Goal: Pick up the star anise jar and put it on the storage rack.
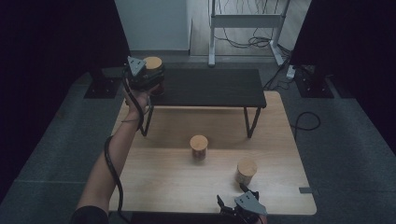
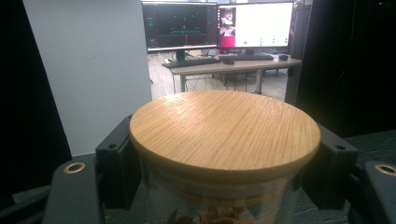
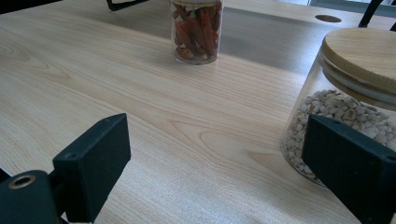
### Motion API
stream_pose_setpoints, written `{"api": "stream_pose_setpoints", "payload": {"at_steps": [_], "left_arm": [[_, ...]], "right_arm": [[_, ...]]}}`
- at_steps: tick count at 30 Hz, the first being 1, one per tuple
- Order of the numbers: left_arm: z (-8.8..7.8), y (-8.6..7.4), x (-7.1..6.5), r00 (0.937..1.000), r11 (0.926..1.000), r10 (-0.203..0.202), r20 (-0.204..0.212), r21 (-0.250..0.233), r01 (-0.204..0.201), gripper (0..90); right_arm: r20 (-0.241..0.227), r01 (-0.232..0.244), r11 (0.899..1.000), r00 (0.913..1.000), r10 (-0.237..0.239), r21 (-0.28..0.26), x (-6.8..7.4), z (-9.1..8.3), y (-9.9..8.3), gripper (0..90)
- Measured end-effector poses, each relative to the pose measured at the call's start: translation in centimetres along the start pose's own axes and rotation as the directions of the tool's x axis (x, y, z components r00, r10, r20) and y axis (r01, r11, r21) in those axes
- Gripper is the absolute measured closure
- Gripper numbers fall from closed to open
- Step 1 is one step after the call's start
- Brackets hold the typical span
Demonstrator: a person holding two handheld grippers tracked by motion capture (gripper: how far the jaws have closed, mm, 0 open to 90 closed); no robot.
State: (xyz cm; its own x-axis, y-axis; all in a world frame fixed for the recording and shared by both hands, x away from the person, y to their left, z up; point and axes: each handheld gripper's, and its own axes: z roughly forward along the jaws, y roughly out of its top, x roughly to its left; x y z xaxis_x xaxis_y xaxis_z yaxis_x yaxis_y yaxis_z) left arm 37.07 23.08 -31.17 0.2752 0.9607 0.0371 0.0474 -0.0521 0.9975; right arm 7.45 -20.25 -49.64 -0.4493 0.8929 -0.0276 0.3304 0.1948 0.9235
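Three jars are out on your bench (image 1: pixel 159 177), a pale wooden top that carries everything here. Across its far half stands a dark shelf (image 1: pixel 210 87) on thin black legs, the next largest thing in the high view.

Your left arm (image 1: pixel 112 158) reaches up the left side to the shelf's left end. There the left gripper (image 1: pixel 148 80) has its jaws clenched on the held jar (image 2: pixel 219 154): in the left gripper view the black jaws press on the glass from both sides just under the round bamboo lid, and brownish contents show at the bottom edge. From the high view you cannot tell whether this jar stands on the shelf or hangs just above it.

Your right gripper (image 1: pixel 233 196) sits at the near edge of the bench, right of centre, with its jaws released and wide apart; bare wood lies between them in the right gripper view.

Just beyond it, on the right, stands the bean jar (image 3: pixel 348 98), filled with small pale kernels under a bamboo lid. Its base is partly hidden behind the right-hand jaw, and you cannot tell whether they touch.

Farther off, near the middle of the bench and in front of the shelf, stands the chilli jar (image 3: pixel 196 30), holding red dried pieces, well apart from the bean jar.
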Motion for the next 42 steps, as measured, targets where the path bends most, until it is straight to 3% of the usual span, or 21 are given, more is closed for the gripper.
{"api": "stream_pose_setpoints", "payload": {"at_steps": [26,31,42], "left_arm": [[-0.1,0.2,-0.2,0.9999,0.9999,0.005,-0.011,0.01,-0.005,25.4],[-0.2,0.3,-0.3,0.9997,1.0,0.006,-0.024,0.003,-0.006,15.3],[-1.1,0.3,-0.5,0.9997,0.9999,0.007,-0.023,0.007,-0.007,7.9]], "right_arm": [[-0.007,0.006,1.0,1.0,-0.006,-0.001,0.0,0.0,0.0,7.7],[-0.008,0.007,1.0,0.9999,-0.007,-0.001,0.0,0.0,0.0,7.7],[-0.01,0.008,1.0,0.9999,-0.008,-0.002,0.2,0.1,0.1,7.6]]}}
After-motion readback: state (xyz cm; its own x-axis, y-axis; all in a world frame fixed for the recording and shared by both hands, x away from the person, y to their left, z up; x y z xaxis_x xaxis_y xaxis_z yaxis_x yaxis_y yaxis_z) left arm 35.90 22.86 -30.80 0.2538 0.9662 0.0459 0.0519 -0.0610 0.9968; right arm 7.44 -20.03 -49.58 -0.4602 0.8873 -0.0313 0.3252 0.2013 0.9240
